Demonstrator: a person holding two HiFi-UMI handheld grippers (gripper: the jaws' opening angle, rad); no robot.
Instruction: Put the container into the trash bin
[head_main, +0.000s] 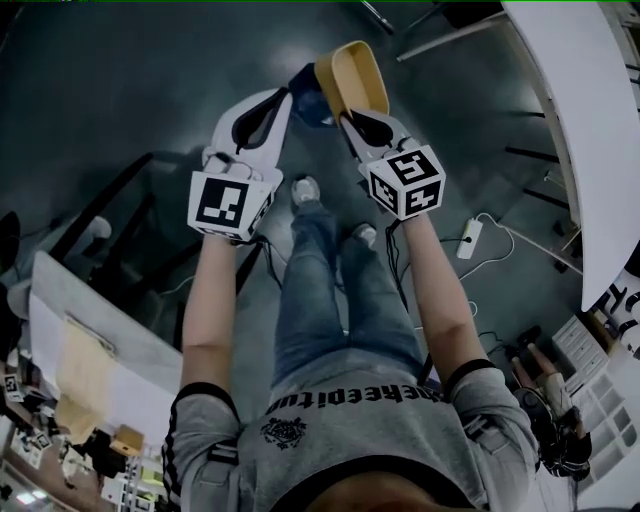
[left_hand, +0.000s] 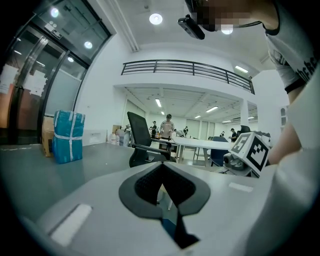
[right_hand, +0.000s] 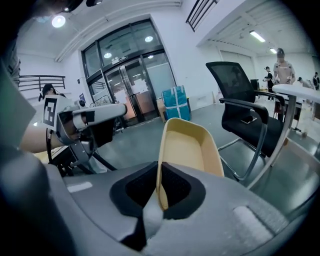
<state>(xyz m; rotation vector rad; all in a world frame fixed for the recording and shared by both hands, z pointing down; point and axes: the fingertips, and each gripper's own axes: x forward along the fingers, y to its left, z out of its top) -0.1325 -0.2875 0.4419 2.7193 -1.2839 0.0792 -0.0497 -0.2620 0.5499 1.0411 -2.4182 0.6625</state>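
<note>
Right claw (right_hand: 158, 192) clamped on rim of tan container (right_hand: 187, 147), held above floor (head_main: 120, 90). Left claw (left_hand: 162, 186) together, empty.

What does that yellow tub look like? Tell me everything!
The container is a tan-yellow, oblong tub with rounded corners and a thin rim. It looks like plastic and is empty. It is held up in the air, tilted, above the dark floor. The right claw is shut on one long wall, and nothing else seems to touch it.
</note>
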